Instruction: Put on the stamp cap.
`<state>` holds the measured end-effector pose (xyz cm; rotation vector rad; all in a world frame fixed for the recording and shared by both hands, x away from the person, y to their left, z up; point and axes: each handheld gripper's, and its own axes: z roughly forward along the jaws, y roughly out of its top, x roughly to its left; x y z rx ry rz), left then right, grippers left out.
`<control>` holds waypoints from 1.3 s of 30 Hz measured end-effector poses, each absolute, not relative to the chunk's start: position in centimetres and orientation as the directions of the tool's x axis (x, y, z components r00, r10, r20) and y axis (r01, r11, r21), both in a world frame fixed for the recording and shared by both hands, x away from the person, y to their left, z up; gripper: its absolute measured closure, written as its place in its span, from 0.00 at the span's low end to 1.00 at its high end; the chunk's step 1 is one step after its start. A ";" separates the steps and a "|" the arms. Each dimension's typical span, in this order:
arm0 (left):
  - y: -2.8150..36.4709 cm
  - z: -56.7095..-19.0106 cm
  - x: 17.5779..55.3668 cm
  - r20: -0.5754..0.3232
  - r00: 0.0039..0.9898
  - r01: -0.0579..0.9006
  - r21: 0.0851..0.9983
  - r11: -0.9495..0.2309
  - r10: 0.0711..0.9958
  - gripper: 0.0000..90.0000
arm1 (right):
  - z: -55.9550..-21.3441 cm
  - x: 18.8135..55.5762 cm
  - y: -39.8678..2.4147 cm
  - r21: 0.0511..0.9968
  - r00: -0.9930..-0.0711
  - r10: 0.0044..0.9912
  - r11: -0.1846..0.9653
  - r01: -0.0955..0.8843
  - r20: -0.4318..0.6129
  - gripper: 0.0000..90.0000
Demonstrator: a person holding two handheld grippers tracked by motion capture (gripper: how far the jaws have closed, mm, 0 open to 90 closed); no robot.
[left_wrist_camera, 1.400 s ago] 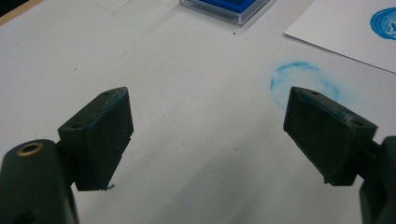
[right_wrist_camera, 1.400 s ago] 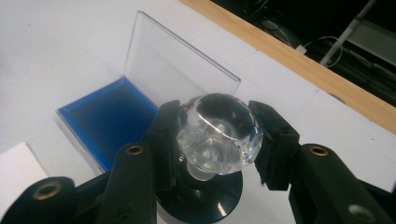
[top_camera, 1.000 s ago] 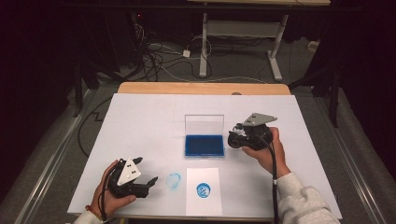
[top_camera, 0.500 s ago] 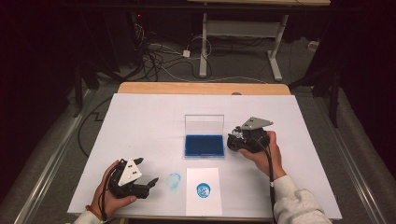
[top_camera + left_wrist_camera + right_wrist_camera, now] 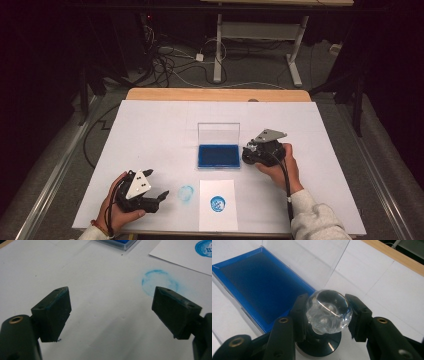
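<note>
Stamp [image 5: 328, 312] with clear knob clamped in right gripper [image 5: 328, 315]; left gripper [image 5: 110, 312] fingers apart, empty; print [image 5: 217, 204] lettering unreadable.

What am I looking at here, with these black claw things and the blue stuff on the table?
A person sits at a white table and holds a two-jaw gripper in each hand. One camera looks down from above; one more rides on each gripper. The left gripper rests open and empty beside a faint blue ring smudged on the table. The right gripper is closed on a stamp with a clear round knob, next to an open blue ink pad. In front lies a paper sheet bearing a round blue stamp print.
</note>
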<state>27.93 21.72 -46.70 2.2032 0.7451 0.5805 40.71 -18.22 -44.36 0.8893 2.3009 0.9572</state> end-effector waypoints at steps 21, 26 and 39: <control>21.6 -46.8 28.0 0.168 0.737 0.340 0.745 -0.574 0.655 0.17 | -44.3 40.2 -18.2 0.764 -0.664 0.725 0.529 0.369 -0.182 0.59; 21.6 -46.8 28.0 0.165 0.737 0.341 0.746 -0.572 0.655 0.17 | -44.0 40.2 -18.2 0.773 -0.654 0.731 0.524 0.357 -0.194 0.55; 21.7 -46.8 28.1 0.160 0.731 0.351 0.745 -0.567 0.663 0.17 | -42.9 40.1 -18.4 0.800 -0.650 0.740 0.491 0.345 -0.173 0.35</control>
